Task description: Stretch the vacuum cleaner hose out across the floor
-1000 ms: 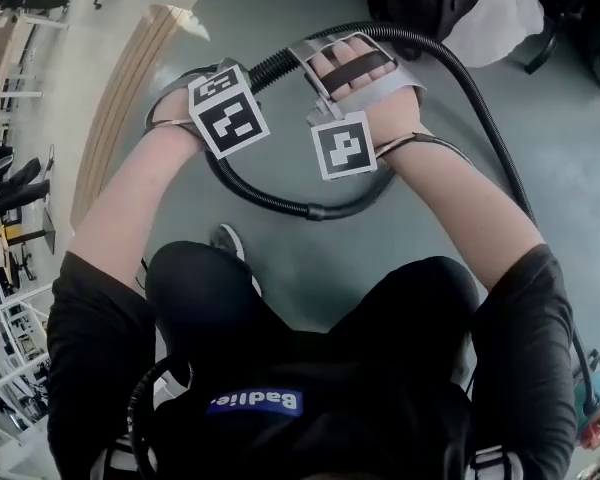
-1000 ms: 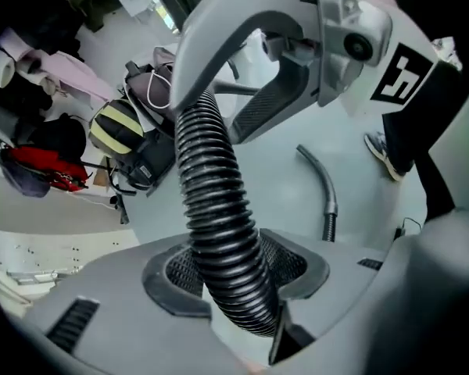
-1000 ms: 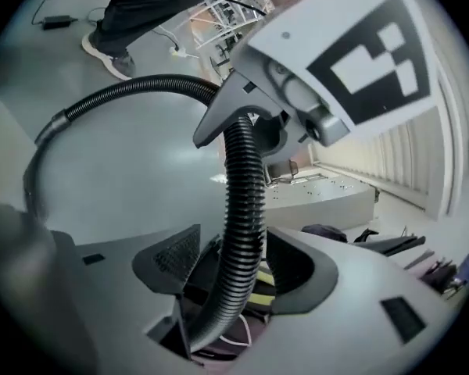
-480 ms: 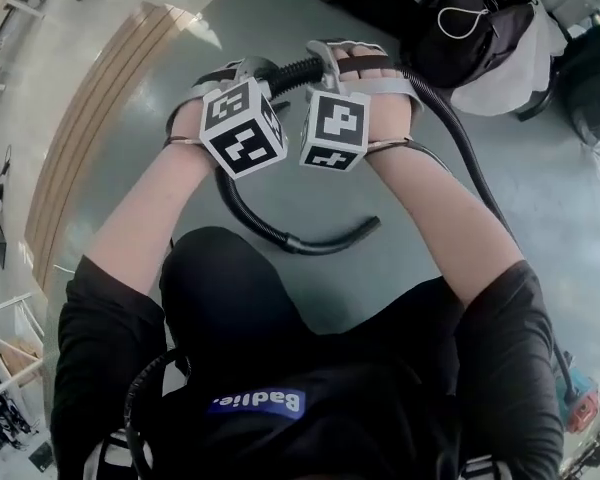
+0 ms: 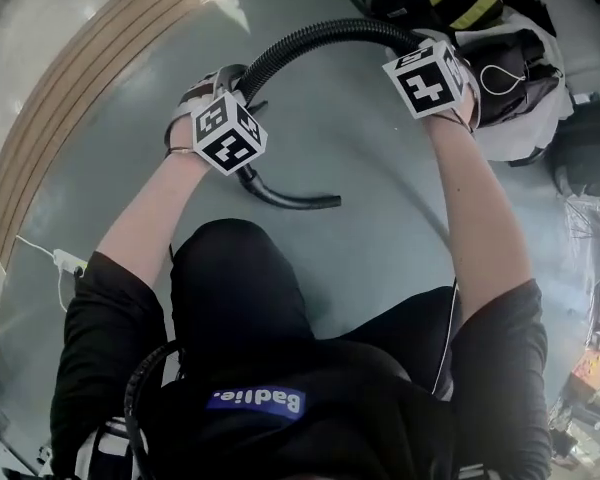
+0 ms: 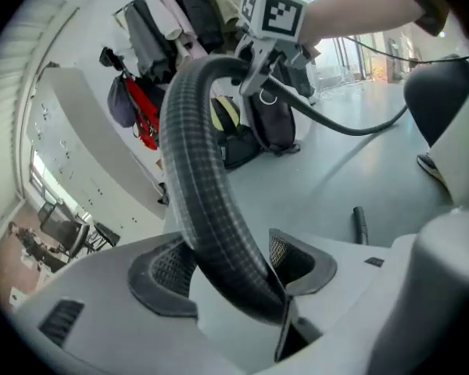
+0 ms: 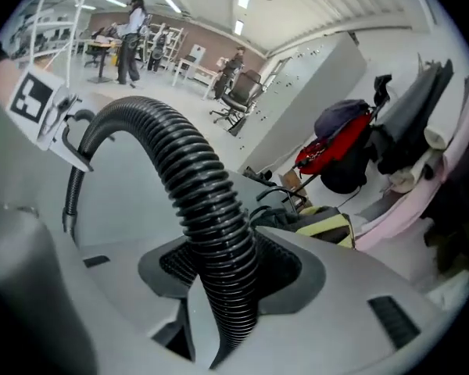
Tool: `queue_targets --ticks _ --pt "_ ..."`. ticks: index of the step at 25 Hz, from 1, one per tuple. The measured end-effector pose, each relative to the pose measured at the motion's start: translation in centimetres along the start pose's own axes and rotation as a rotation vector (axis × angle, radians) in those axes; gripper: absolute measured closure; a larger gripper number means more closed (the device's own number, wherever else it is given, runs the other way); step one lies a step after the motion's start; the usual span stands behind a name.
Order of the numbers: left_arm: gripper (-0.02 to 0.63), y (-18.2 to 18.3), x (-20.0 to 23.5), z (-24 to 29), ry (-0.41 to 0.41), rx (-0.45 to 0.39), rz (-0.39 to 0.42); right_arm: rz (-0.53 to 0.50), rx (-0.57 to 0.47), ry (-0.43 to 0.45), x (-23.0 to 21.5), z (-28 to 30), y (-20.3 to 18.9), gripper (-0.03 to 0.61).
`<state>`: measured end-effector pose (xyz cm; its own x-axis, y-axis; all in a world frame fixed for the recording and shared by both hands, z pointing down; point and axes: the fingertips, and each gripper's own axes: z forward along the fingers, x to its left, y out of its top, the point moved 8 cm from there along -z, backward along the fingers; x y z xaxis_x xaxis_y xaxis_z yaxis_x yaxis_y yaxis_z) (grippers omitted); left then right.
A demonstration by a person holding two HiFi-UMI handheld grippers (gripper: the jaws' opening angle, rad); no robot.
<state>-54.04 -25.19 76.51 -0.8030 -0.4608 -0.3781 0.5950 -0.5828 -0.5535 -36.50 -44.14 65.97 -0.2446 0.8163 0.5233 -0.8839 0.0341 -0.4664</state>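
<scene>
From above, the hose arches high in the air, its end down near the floor; in the left gripper view the left tongs are opening, pads touching the hose; in the right gripper view the right tongs are opening too, hugging it; I think pulling them apart would stretch it.

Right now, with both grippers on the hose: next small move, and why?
Probably draw the right gripper farther from the left gripper, letting the hose slide through: it arches between them, both grippers' jaws are opening around it, and its end curls under the left one.
</scene>
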Motion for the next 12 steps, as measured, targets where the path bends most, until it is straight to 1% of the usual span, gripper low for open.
queue_targets --ticks 2,5,7,8,10,12 --pt "0.333 -3.2 0.2 1.2 0.001 0.008 -0.063 0.068 0.021 0.001 -0.9 0.6 0.0 0.386" --pt "0.334 -7.3 0.4 2.9 -0.003 -0.005 -0.168 0.076 0.043 0.003 -1.0 1.5 0.6 0.376" --pt "0.336 -9.1 0.5 3.8 -0.025 0.008 -0.21 0.078 0.091 0.036 0.1 2.5 0.2 0.371" --pt "0.36 -9.8 0.7 4.2 -0.04 0.025 -0.213 0.069 0.12 0.057 0.8 3.2 -0.1 0.368" --pt "0.363 -11.1 1.3 4.7 -0.061 0.067 -0.193 0.026 0.182 0.089 2.4 4.7 -1.0 0.368" --pt "0.369 -12.8 2.5 4.9 -0.07 0.108 -0.147 -0.018 0.226 0.117 4.0 6.2 -1.9 0.37"
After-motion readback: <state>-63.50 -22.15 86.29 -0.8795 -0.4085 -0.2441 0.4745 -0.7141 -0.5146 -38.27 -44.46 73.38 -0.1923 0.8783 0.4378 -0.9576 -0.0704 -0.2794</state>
